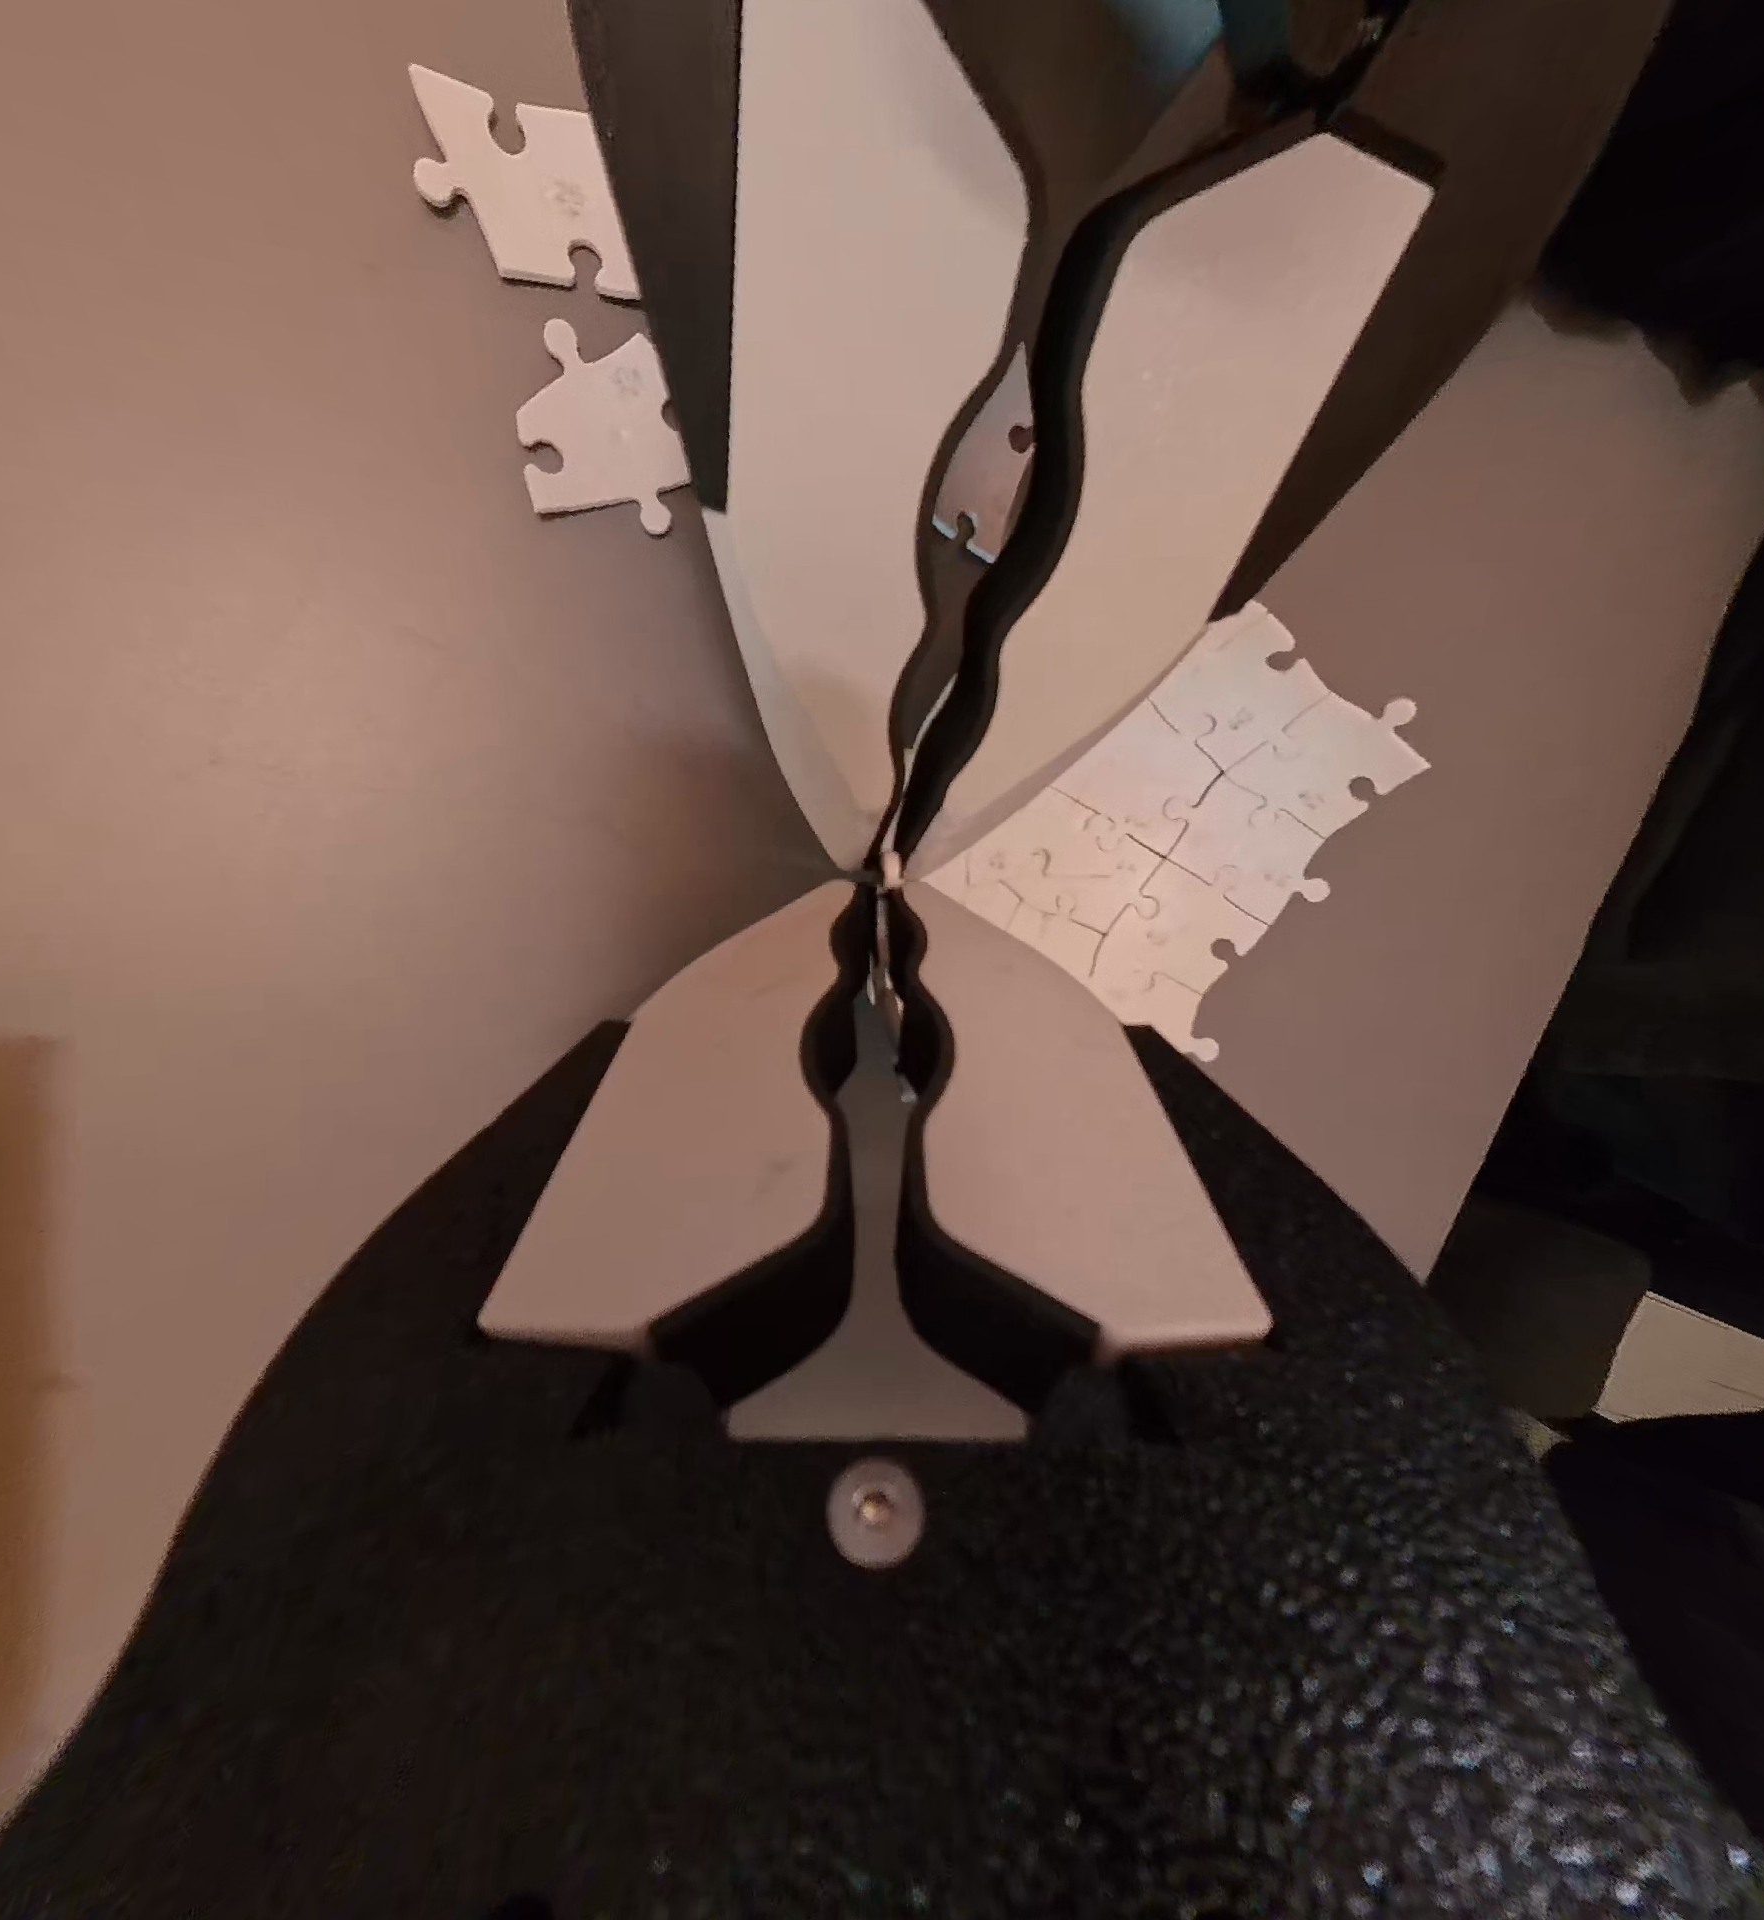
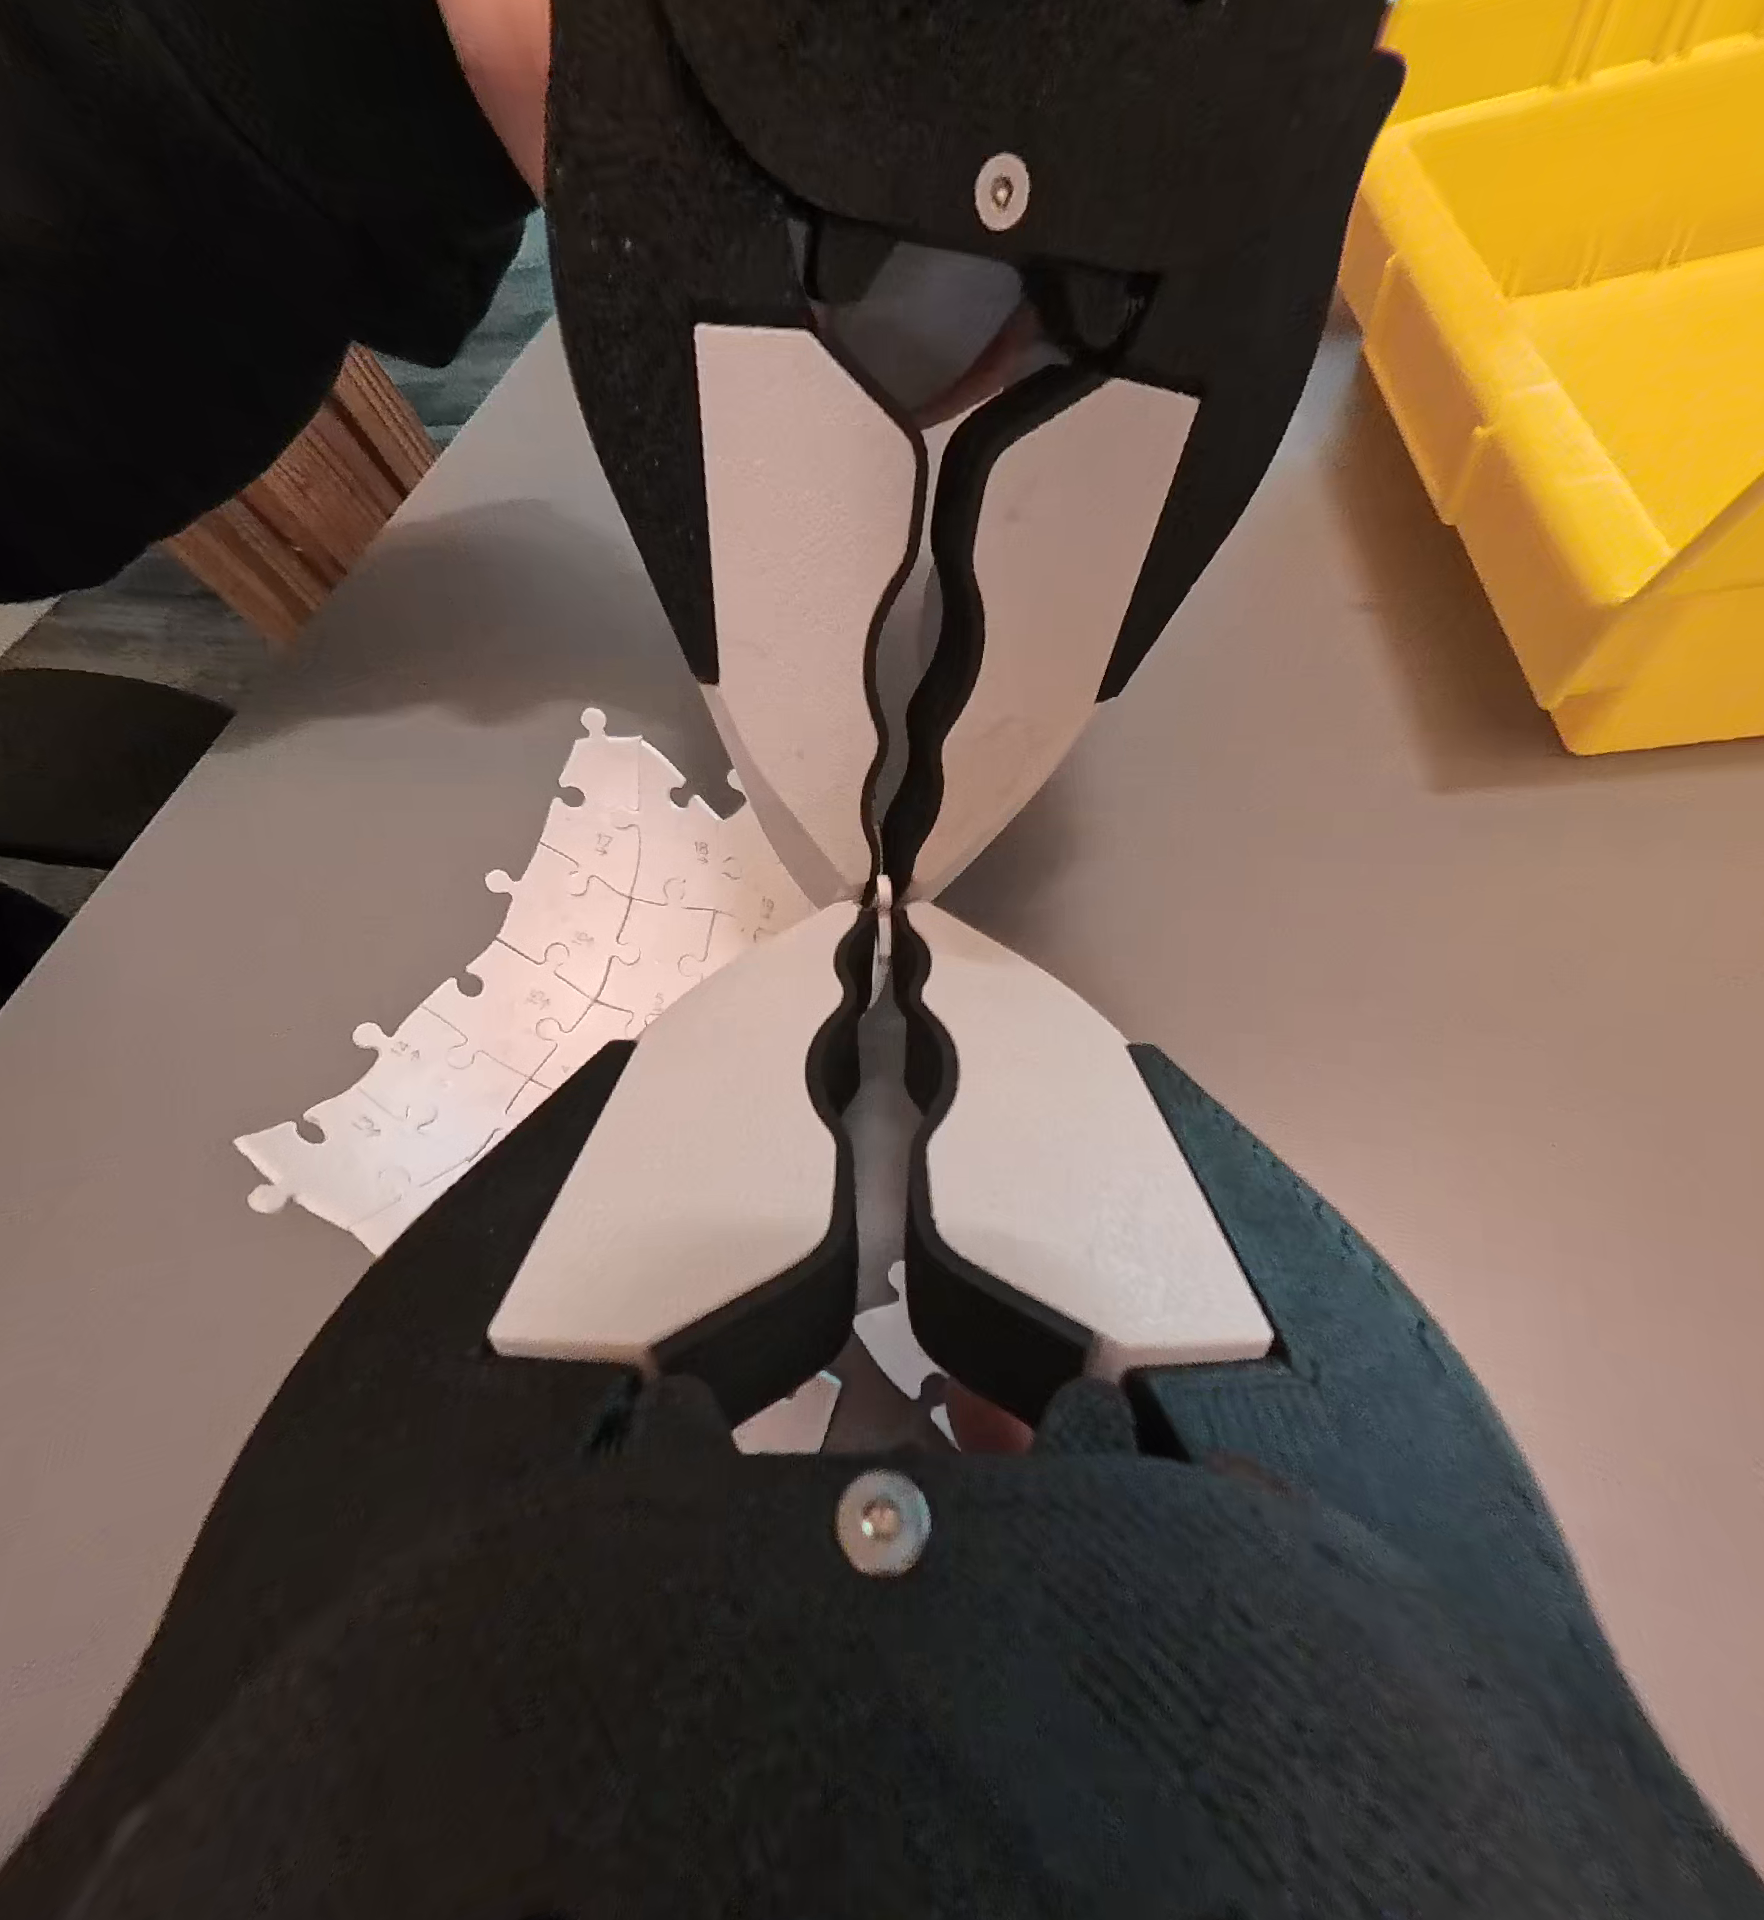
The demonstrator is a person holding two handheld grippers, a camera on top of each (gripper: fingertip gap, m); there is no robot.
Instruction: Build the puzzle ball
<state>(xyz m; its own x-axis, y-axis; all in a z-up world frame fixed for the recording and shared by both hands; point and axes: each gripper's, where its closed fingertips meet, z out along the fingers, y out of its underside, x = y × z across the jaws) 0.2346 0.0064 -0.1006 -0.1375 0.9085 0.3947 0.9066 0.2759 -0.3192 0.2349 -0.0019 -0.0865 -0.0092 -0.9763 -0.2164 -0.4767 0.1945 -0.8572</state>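
Above the joined curved sheet of white puzzle pieces [image 2: 566,956] on the grey counter [image 2: 1377,1039] | both hand-held grippers, left [image 1: 876,902] and right [image 2: 883,935], pinched tip-to-tip on one small white piece [image 2: 882,902] – handover or alignment step | next, likely: one releases – carry it to the sheet's edge.

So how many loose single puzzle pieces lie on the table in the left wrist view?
2: upper piece at top left, lower piece just below it. Others may be hidden.
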